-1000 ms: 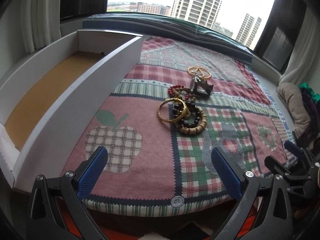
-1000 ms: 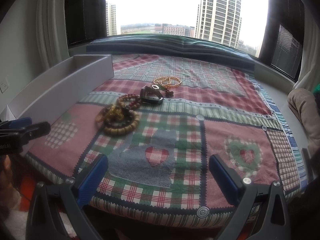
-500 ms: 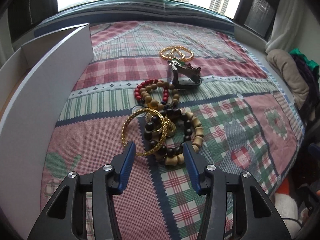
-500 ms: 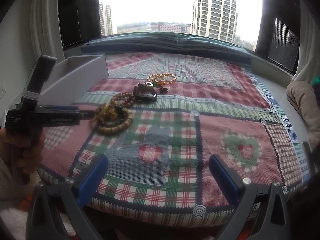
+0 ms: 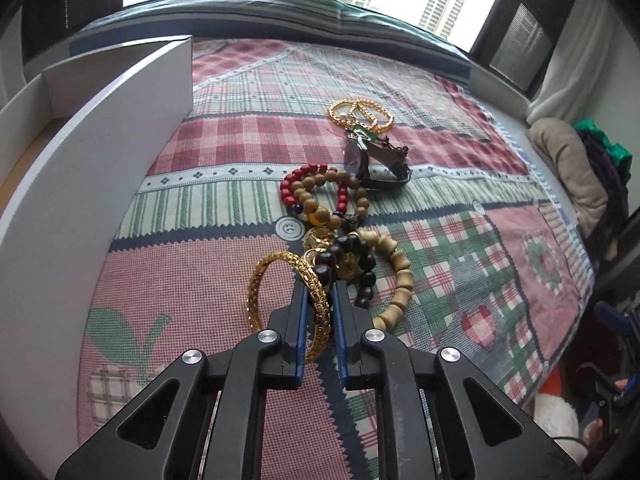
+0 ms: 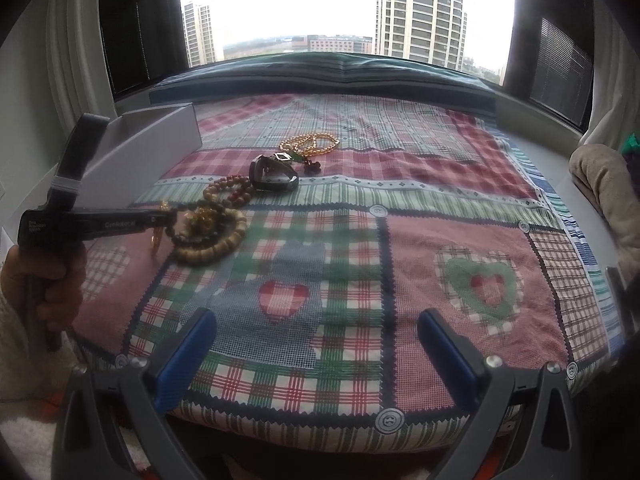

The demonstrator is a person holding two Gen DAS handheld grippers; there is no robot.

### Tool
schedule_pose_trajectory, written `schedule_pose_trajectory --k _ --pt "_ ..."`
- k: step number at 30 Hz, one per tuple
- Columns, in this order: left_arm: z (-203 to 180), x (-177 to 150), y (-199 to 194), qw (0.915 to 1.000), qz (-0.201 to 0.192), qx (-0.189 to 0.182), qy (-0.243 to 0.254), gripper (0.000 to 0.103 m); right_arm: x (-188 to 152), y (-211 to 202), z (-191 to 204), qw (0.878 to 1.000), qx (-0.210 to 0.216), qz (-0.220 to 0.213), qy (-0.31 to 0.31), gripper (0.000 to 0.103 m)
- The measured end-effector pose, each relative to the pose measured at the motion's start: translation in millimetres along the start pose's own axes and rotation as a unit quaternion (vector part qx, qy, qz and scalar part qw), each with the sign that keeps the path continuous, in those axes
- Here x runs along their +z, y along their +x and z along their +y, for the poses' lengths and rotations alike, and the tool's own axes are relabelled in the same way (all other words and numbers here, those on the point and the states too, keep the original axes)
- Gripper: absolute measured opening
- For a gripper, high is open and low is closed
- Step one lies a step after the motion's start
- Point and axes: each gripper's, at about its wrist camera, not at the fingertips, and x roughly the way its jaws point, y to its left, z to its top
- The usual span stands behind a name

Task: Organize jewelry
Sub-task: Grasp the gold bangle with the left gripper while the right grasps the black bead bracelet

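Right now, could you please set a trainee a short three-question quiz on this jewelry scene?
1. True or false: the right hand-held gripper holds a bracelet.
2. Which piece is between the left hand-held gripper's pads: A) watch, B) gold filigree bangle, C) red bead bracelet?
3. Fill in: the white box stands along the quilt's ____ edge in the left wrist view.

Key: 1 false; 2 B; 3 left.

glossy gold metal bangle [image 5: 316, 300], woven patchwork cloth [image 5: 460, 208]
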Motion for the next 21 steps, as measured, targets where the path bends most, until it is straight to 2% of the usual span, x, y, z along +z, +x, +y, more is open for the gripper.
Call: schedule_pose_trajectory --k 5,11,16,21 --pt "21 -10 -10 0.9988 0.002 -0.027 -0.04 0.011 4 7 4 1.0 0.009 0.01 -0.003 0.102" --pt "41 -30 -14 0.9926 0.005 -0.084 -0.088 0.011 9 12 15 1.0 0.015 0.02 -0.011 0.102" --pt "48 -46 -20 0.9855 0.0 -0.13 -0.109 0.011 9 17 25 0.999 0.018 0.03 -0.021 0.102" --pt "53 -54 -9 0.9761 0.012 -0.168 -0.138 0.011 10 26 36 0.998 0.029 0.044 -0.035 0.102"
